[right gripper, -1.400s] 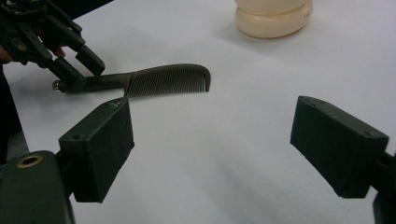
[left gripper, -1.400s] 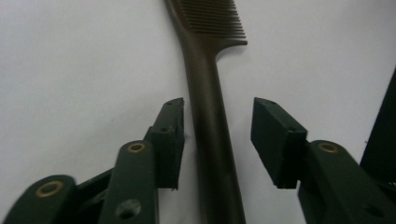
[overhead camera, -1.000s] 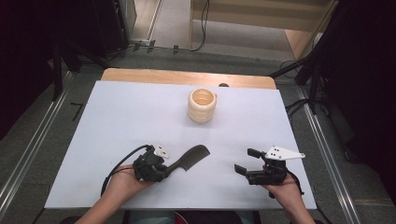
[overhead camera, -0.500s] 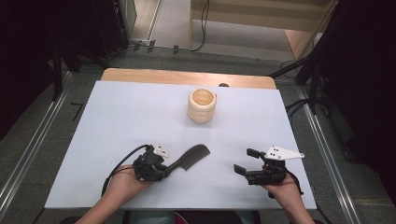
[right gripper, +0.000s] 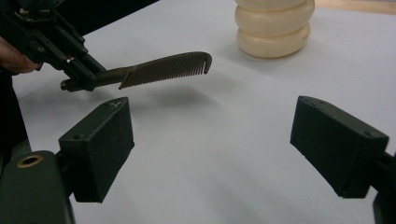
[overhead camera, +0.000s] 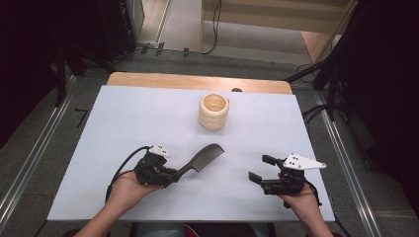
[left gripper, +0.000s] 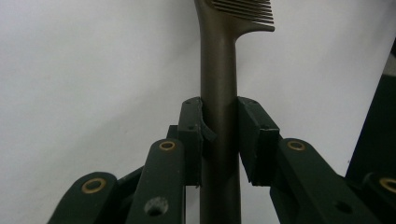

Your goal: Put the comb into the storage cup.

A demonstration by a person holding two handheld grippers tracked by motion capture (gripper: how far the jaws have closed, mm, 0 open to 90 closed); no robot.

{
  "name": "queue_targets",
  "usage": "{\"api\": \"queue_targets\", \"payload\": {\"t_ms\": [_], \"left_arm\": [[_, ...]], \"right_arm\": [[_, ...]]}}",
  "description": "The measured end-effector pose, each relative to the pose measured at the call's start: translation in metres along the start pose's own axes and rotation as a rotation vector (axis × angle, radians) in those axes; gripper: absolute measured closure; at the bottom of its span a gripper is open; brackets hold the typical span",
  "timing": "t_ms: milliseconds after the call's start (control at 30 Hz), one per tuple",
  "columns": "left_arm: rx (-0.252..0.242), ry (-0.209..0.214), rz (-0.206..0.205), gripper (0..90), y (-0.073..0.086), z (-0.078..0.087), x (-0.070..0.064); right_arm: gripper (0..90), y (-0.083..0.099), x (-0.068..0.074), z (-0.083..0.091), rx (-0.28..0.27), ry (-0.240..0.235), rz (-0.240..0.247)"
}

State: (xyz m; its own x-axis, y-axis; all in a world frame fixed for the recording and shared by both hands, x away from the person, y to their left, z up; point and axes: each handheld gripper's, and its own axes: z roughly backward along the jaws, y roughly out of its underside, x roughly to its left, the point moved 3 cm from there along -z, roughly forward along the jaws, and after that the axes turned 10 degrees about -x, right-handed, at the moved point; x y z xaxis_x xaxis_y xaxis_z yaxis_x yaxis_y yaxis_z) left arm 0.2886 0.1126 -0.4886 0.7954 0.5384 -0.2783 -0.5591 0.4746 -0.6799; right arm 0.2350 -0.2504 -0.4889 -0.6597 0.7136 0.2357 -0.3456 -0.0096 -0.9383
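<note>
A dark brown comb (overhead camera: pixel 202 158) is held by its handle in my left gripper (overhead camera: pixel 170 174), which is shut on it at the table's front left. In the left gripper view the handle (left gripper: pixel 219 112) runs up between the two pads, with the comb's teeth at the top. From the right gripper view the comb (right gripper: pixel 163 67) hangs a little above the white table, teeth pointing down. My right gripper (overhead camera: pixel 259 170) stands open at the front right, and nothing lies between its pads (right gripper: pixel 100 147). A cream ribbed cup (overhead camera: pixel 214 111) stands upright at the middle back.
The white tabletop (overhead camera: pixel 123 118) has a wooden strip along its far edge (overhead camera: pixel 197 81). Metal rails (overhead camera: pixel 34 158) run along both sides of the table, with dark stands and cables beyond them.
</note>
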Motion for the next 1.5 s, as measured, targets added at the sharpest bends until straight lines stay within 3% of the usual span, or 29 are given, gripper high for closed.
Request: {"api": "queue_targets", "payload": {"t_ms": [333, 500, 667, 800, 1233, 1500], "left_arm": [[-0.08, 0.044, 0.028, 73.3, -0.01, 0.003, 0.0], [-0.145, 0.071, 0.051, 73.3, -0.018, 0.004, -0.001], [-0.2, 0.078, 0.04, 73.3, -0.025, 0.005, -0.002], [-0.247, 0.103, 0.059, 73.3, -0.032, 0.003, -0.003], [-0.325, 0.137, 0.049, 73.3, -0.049, -0.011, -0.015], [-0.369, 0.145, 0.07, 73.3, -0.057, -0.023, -0.019]], "right_arm": [[11.7, -0.004, 0.001, 0.001, -0.039, 0.004, 0.016], [11.7, -0.005, 0.002, 0.001, -0.046, 0.004, 0.011], [11.7, -0.005, 0.003, 0.002, -0.048, 0.009, 0.017], [11.7, -0.006, 0.003, 0.002, -0.05, 0.011, 0.012], [11.7, -0.008, 0.003, 0.002, -0.062, 0.014, 0.019], [11.7, -0.008, 0.004, 0.0, -0.053, 0.016, 0.016]]}}
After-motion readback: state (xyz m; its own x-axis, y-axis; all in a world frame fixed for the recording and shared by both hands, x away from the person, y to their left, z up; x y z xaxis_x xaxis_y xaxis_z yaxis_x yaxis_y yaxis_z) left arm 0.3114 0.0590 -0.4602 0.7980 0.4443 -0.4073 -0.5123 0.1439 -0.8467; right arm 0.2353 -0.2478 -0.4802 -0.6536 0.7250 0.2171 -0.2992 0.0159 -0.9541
